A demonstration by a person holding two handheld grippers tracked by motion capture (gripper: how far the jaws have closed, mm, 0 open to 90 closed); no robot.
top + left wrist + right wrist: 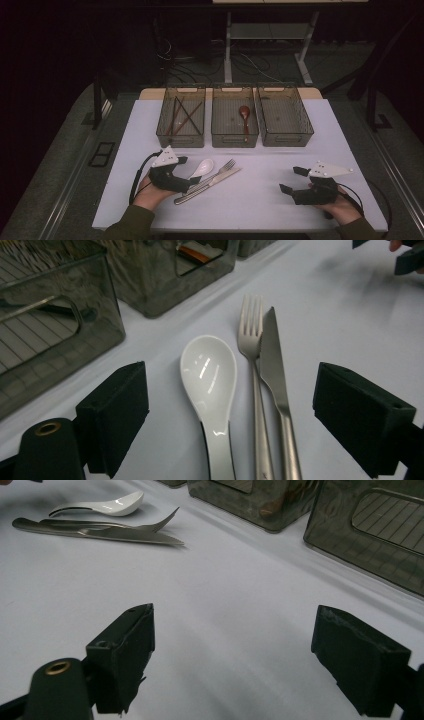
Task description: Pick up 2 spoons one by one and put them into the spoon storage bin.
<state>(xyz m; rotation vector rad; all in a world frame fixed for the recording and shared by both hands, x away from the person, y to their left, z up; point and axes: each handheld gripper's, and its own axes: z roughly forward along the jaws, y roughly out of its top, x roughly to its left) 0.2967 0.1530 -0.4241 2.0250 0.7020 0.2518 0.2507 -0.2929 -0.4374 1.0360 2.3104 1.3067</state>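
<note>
I'm holding my left gripper (230,405) over the near left of the table (260,200), jaws spread with the white spoon (210,375), fork (252,345) and knife (272,365) lying side by side between them, untouched. My right gripper (232,655) is hovering near right, jaws spread over bare table.

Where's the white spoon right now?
In the high view the white spoon lies on the table's left half, just left of the fork and knife, between the open left gripper's jaws.
</note>
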